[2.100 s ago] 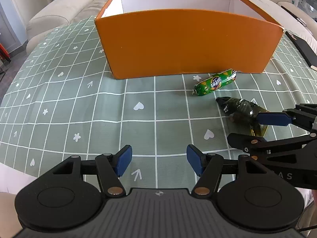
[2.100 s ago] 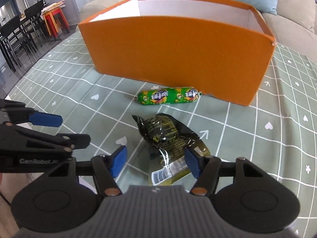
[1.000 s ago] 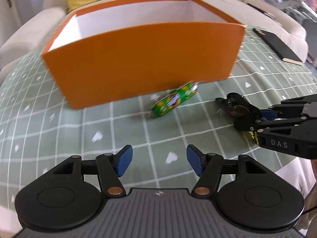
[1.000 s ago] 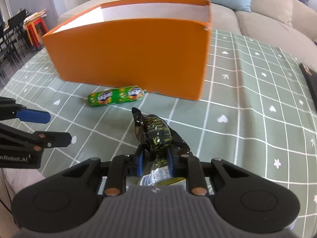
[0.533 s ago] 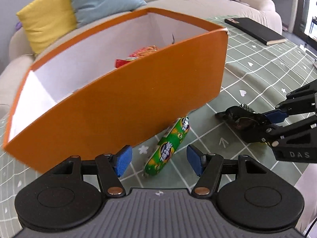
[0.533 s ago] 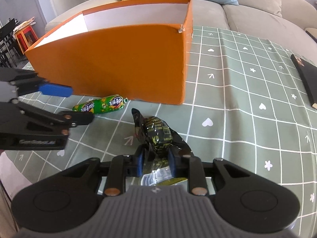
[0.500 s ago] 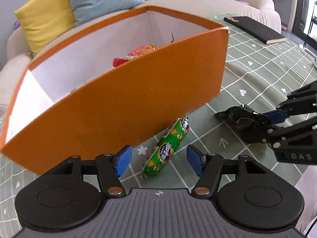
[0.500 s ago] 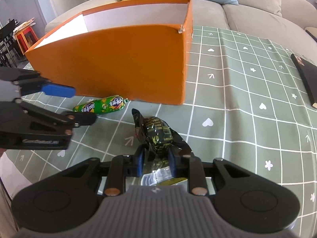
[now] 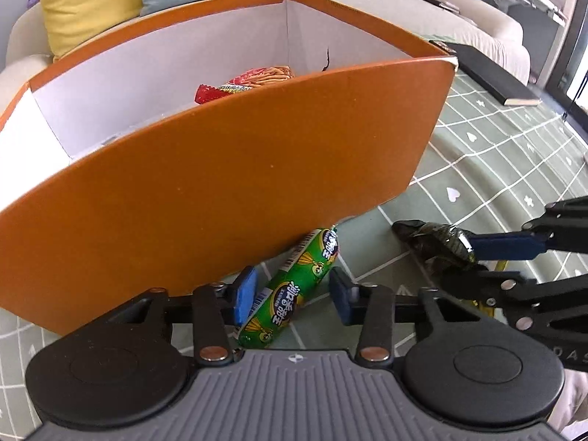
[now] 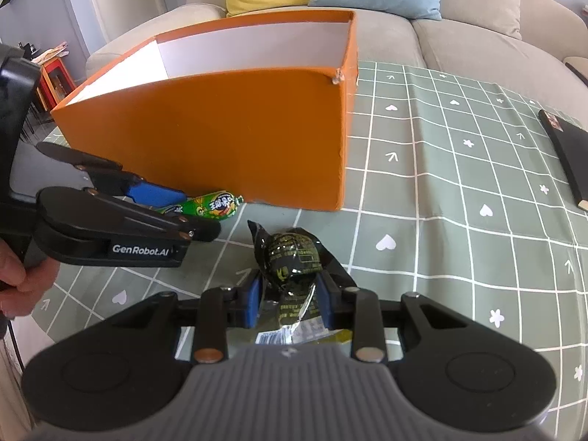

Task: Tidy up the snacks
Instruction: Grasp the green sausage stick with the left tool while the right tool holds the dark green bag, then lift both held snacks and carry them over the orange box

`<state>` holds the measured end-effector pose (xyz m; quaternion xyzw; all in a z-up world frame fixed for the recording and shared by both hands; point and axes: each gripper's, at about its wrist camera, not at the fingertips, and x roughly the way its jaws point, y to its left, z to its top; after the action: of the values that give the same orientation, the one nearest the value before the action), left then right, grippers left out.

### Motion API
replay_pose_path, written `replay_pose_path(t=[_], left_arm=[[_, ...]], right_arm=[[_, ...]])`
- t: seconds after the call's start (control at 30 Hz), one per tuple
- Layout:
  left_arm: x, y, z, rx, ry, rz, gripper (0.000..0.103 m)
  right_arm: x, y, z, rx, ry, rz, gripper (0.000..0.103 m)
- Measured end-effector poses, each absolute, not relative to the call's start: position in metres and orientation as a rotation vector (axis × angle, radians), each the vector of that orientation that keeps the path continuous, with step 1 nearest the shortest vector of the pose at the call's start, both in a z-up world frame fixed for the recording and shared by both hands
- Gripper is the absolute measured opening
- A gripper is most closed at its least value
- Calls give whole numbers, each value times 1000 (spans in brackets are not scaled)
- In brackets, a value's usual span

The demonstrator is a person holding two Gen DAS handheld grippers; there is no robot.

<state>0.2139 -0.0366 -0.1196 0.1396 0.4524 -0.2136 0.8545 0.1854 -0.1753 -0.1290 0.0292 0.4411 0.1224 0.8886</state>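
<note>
Left gripper (image 9: 292, 294) had closed in from half a second earlier — jaws apart, now straddling the green sausage (image 9: 294, 286) beside the orange box (image 9: 228, 191). To its right, the right gripper (image 10: 288, 299) stayed clamped on the dark packet (image 10: 292, 253) — both seemed bound for the box.

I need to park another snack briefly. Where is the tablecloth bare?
Bare cloth lies between the orange box and black notebook. Crowded before the box: green sausage, dark packet, both grippers.
</note>
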Motion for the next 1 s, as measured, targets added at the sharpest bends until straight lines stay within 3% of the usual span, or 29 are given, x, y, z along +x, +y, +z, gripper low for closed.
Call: replay_pose_path(t=[0.23, 0.6, 1.0], left_arm=[[206, -40, -117, 266, 1019, -379, 34], [199, -47, -118, 223, 1067, -312, 38], [183, -35, -112, 114, 1038, -292, 29]], right_arm=[[188, -178, -132, 87, 919, 262, 31], [199, -184, -140, 142, 947, 260, 27], [192, -193, -138, 195, 957, 298, 25]])
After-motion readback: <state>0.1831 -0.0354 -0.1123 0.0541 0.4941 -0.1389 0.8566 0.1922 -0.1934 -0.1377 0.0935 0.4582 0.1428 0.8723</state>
